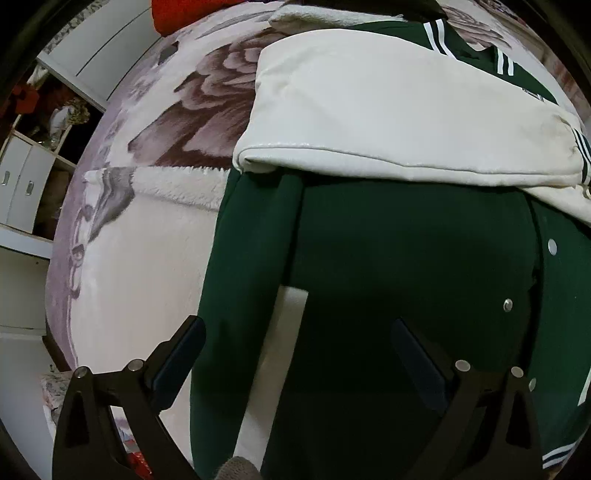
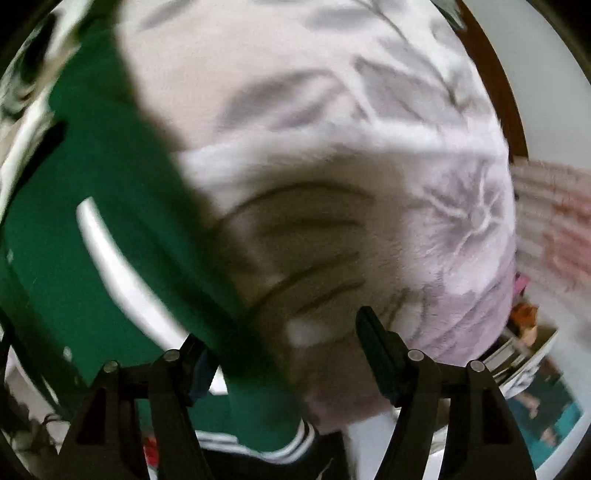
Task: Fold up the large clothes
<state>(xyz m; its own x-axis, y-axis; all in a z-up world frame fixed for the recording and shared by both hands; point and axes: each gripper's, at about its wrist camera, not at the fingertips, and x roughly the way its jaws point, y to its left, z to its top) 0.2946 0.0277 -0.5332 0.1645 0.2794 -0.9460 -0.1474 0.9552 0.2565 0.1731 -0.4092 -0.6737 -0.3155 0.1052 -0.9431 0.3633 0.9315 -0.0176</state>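
Observation:
A dark green varsity jacket (image 1: 406, 258) with snap buttons lies flat on a floral plush blanket (image 1: 147, 258). Its white sleeve (image 1: 369, 122) is folded across the upper body. My left gripper (image 1: 299, 336) hovers over the jacket's lower left part, jaws wide open, nothing pinched between the fingers. In the blurred right wrist view the jacket (image 2: 110, 240) fills the left side, with a white stripe on it and a striped hem at the bottom. My right gripper (image 2: 284, 339) stands open above the jacket's right edge where it meets the blanket (image 2: 369, 221); its pads press on nothing.
White cabinets (image 1: 22, 184) stand beyond the bed's left side. A red item (image 1: 173, 14) lies at the blanket's far end. A brown bed edge (image 2: 498, 81) and a wall lie to the right, with floor clutter (image 2: 524, 317) beyond the blanket.

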